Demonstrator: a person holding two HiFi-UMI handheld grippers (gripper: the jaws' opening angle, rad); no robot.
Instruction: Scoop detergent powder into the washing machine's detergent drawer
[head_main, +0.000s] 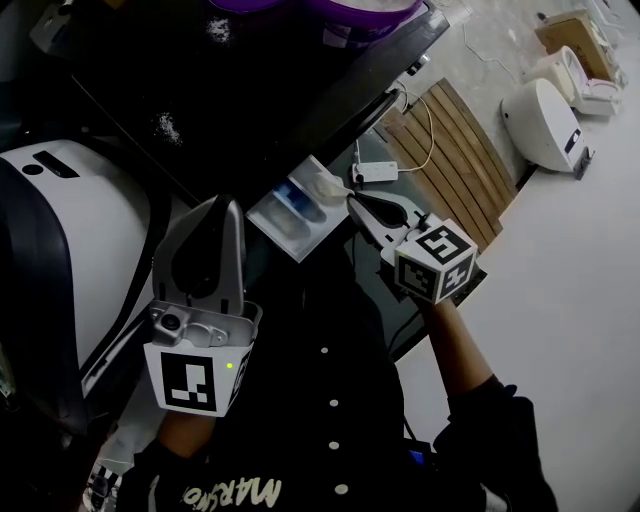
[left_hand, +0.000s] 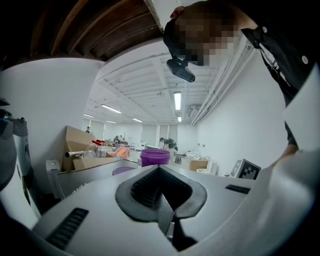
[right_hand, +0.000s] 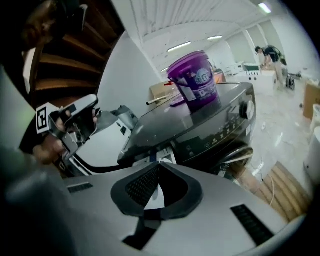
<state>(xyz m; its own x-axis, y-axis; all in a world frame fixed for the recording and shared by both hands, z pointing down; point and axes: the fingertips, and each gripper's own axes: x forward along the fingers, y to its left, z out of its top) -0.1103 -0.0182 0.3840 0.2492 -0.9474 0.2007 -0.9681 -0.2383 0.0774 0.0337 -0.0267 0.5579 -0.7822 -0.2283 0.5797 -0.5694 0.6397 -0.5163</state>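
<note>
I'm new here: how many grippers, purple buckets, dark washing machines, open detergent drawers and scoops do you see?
Grippers: 2, the left gripper and the right gripper
Purple bucket: 1
Dark washing machine: 1
Detergent drawer: 1
White scoop: 1
Total: 6

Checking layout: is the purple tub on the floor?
No, the purple tub stands on top of the washing machine in the right gripper view.

white lettering (head_main: 235, 492) on dark shirt (head_main: 300, 400), apparently "MARS…", label on purple bucket (right_hand: 194, 81) too blurred to read
</note>
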